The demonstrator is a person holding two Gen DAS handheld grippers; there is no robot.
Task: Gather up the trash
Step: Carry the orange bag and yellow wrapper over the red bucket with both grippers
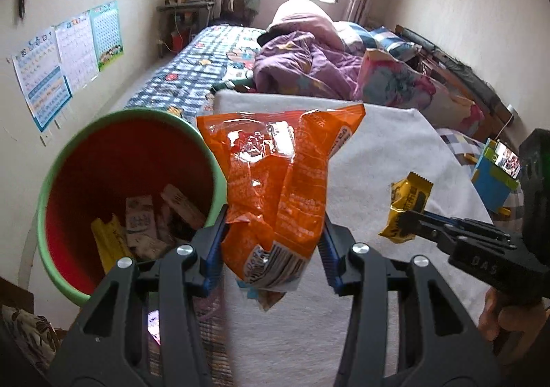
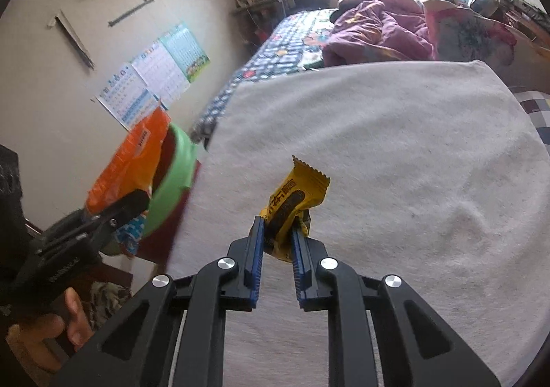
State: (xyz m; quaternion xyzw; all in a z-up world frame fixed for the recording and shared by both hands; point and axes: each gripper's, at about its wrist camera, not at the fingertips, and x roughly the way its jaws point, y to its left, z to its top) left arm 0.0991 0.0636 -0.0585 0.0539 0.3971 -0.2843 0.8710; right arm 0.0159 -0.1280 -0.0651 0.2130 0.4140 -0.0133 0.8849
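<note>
My left gripper (image 1: 273, 232) is shut on a crumpled orange snack bag (image 1: 275, 174) and holds it up just right of a red bin with a green rim (image 1: 62, 174). The bin holds several wrappers (image 1: 141, 225). My right gripper (image 2: 277, 232) is shut on a yellow snack wrapper (image 2: 292, 201) above the white towel (image 2: 395, 163). In the left wrist view the right gripper (image 1: 409, 218) and the yellow wrapper (image 1: 407, 205) show at the right. In the right wrist view the orange bag (image 2: 127, 163), the bin (image 2: 172, 187) and the left gripper (image 2: 113, 211) show at the left.
The white towel (image 1: 378, 153) covers the near part of a bed. A patterned blue blanket (image 1: 192, 77), a purple quilt (image 1: 302, 67) and floral pillows (image 1: 405, 84) lie behind. Posters (image 1: 65, 60) hang on the left wall. A phone (image 1: 508, 158) stands at the right.
</note>
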